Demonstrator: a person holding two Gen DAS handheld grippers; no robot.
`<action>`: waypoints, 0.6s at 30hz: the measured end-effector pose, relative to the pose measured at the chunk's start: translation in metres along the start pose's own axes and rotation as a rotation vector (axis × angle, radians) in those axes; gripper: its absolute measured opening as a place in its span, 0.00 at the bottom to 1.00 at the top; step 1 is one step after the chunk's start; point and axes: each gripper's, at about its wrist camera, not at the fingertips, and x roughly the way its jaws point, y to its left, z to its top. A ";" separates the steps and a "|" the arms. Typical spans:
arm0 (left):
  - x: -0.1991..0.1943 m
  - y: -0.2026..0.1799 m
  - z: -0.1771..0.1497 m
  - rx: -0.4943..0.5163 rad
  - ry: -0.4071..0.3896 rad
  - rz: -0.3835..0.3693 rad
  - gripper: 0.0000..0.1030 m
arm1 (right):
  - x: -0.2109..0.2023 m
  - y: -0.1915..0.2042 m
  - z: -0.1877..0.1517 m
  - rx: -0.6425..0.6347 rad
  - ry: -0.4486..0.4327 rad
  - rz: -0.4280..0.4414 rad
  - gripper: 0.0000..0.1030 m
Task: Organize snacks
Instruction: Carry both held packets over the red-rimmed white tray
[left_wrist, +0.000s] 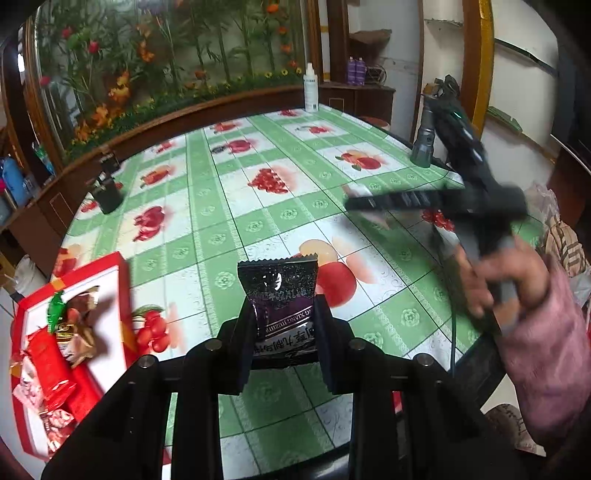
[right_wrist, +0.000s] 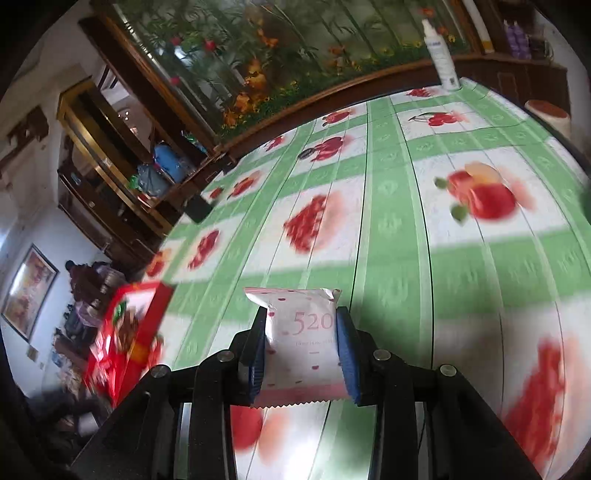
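Left wrist view: we are pinching a light, crinkly dark purple foil snack packet in the left tool, while the right tool is squeezing a soft white pillow-pack sachet across its middle.

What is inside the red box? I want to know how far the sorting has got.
The red box holds a pile of wrapped snacks: red, brown and pinkish packets, one with a green twist. Whatever lies beneath the pile is covered, and the left tool hides the box's near corner.

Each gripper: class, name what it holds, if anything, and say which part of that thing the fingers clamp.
The left gripper clamps a dark purple snack packet by its lower half. The right gripper clamps a white snack packet across its side edges.
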 end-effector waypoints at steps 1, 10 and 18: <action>-0.005 -0.001 -0.002 0.002 -0.010 0.005 0.26 | -0.007 0.006 -0.009 -0.011 -0.005 -0.003 0.34; -0.034 0.009 -0.017 -0.006 -0.075 0.059 0.26 | -0.055 0.051 -0.045 -0.090 -0.046 -0.011 0.34; -0.058 0.035 -0.032 -0.035 -0.121 0.106 0.26 | -0.061 0.089 -0.052 -0.134 -0.056 -0.016 0.34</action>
